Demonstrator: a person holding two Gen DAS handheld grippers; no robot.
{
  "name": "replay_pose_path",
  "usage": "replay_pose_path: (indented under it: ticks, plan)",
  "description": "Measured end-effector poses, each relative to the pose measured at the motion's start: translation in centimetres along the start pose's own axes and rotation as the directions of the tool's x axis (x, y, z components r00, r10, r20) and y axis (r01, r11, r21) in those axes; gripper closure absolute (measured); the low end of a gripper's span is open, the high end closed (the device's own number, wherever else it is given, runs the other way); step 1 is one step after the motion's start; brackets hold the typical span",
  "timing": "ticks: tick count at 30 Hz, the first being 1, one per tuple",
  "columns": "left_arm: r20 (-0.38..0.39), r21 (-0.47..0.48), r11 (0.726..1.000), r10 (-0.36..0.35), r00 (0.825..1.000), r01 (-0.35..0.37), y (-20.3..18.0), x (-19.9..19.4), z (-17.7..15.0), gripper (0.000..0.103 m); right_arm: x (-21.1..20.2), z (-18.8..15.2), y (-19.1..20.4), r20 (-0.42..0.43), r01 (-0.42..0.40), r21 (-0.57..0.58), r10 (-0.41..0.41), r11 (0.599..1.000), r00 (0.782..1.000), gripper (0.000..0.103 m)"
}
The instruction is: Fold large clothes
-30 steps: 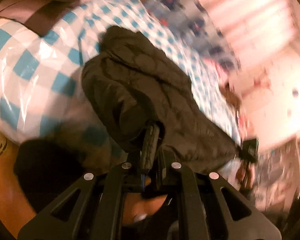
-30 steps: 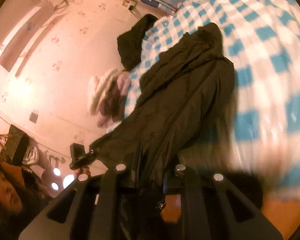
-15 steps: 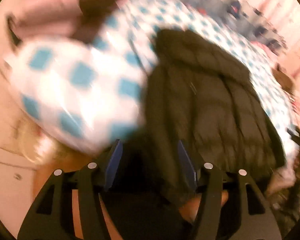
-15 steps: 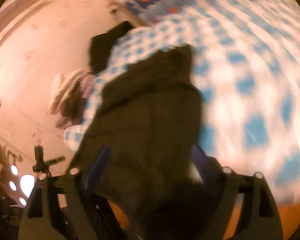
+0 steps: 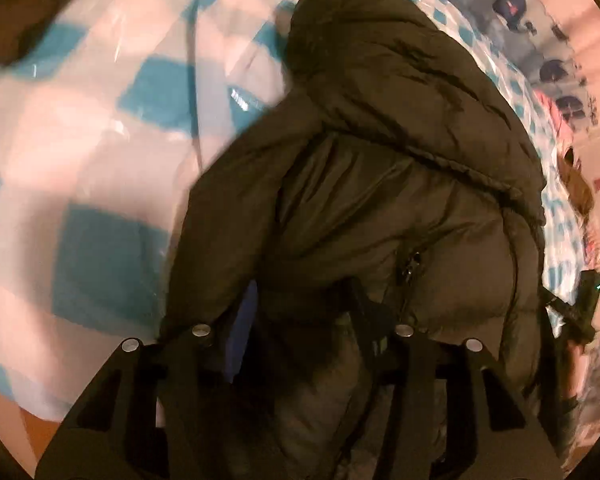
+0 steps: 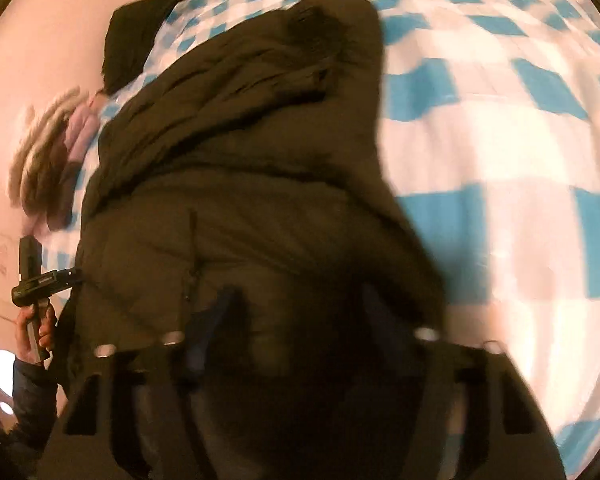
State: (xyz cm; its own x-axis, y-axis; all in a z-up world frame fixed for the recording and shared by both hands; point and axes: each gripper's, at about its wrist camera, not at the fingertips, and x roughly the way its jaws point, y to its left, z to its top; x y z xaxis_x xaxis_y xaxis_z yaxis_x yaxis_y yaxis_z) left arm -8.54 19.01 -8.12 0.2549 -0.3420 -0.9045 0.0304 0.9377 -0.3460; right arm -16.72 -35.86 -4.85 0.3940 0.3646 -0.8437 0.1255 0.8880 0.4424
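Note:
A dark olive puffer jacket [image 5: 380,160] lies in a heap on a bed with a blue and white checked cover [image 5: 80,160]. My left gripper [image 5: 304,316] is low over the jacket's near end, its jaws apart and closing with a bulge of the fabric between them. In the right wrist view the same jacket [image 6: 240,160] fills the middle. My right gripper [image 6: 298,316] stands over the near edge, its jaws wide and closing, with jacket fabric between the blurred fingers. Whether either gripper's pads press the fabric is hidden.
A fur-trimmed pink garment [image 6: 52,148] and a black garment [image 6: 140,32] lie at the bed's far side by the wall. A hand [image 6: 32,328] holds the other gripper at the left. Bare checked cover [image 6: 500,120] spreads to the right. A strip of wooden floor [image 5: 40,428] shows below the bed.
Both grippers were shut on the jacket's edge a second ago. They let go, opened wide, and dropped closer to the jacket, which now fills both views.

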Motion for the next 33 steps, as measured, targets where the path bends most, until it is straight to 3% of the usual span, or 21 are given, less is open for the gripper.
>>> replay_pose_path:
  ticks: [2,3,4,6,7,9,12,16,19,24,26,29,33]
  plan:
    - [0.008,0.038,0.999,0.014,1.0,-0.014,-0.3,-0.9,-0.5,0.057,-2.6,-0.5,0.3,0.022,-0.055,0.005,0.055,0.998,0.998,0.034]
    - [0.022,0.061,0.998,0.023,1.0,-0.024,-0.5,-1.9,-1.0,0.054,-3.9,-1.0,0.3,0.028,-0.081,0.007,0.081,0.997,0.996,0.019]
    - [0.036,0.068,0.997,0.019,0.999,-0.022,-0.5,-3.2,-1.6,0.05,-5.3,-1.6,0.3,0.022,-0.112,0.017,0.111,0.994,0.994,0.013]
    - [0.072,0.053,0.998,-0.037,0.997,0.033,0.4,-5.8,-3.3,0.03,-6.9,-2.6,0.0,-0.021,-0.142,0.029,0.143,0.989,0.989,0.01]
    - [0.082,0.034,0.999,-0.038,0.996,0.035,1.0,-6.7,-4.0,0.026,-7.4,-3.3,-0.2,-0.057,-0.135,0.027,0.137,0.99,0.989,0.008]
    - [0.111,-0.021,1.0,-0.005,0.994,0.007,2.5,-8.1,-5.8,0.017,-7.3,-4.5,-0.5,-0.14,-0.11,0.034,0.114,0.993,0.984,0.008]
    - [0.075,-0.1,0.995,0.001,0.997,0.007,5.4,-8.7,-8.6,0.017,-6.1,-5.9,0.0,-0.232,-0.136,0.027,0.138,0.99,0.963,0.008]
    - [0.023,-0.2,0.98,0.004,1.0,0.001,8.2,-6.8,-10.5,0.017,-3.5,-6.3,1.2,-0.286,-0.194,0.035,0.196,0.98,0.938,0.007]
    - [0.016,-0.155,0.986,0.064,0.998,-0.06,7.9,-5.8,-11.7,0.012,-2.0,-7.2,2.7,-0.356,-0.164,0.02,0.161,0.986,0.921,0.007]
    - [-0.082,-0.077,0.997,-0.014,0.997,0.008,6.7,-3.0,-14.1,0.012,-1.2,-10.4,3.6,-0.463,-0.158,-0.01,0.136,0.987,0.876,0.007]
    - [-0.131,-0.051,0.998,-0.051,0.99,0.044,6.3,-1.5,-15.1,0.012,-1.1,-11.0,3.6,-0.456,-0.133,-0.022,0.109,0.991,0.884,0.007]
    - [-0.206,-0.036,0.995,-0.097,0.974,0.092,5.8,1.4,-16.6,0.012,-2.0,-11.2,2.9,-0.431,-0.145,0.012,0.136,0.989,0.892,0.007]
    - [-0.238,0.011,0.986,-0.159,0.958,0.166,3.6,1.5,-17.7,0.012,-3.1,-11.7,3.0,-0.412,-0.173,-0.002,0.156,0.985,0.898,0.007]
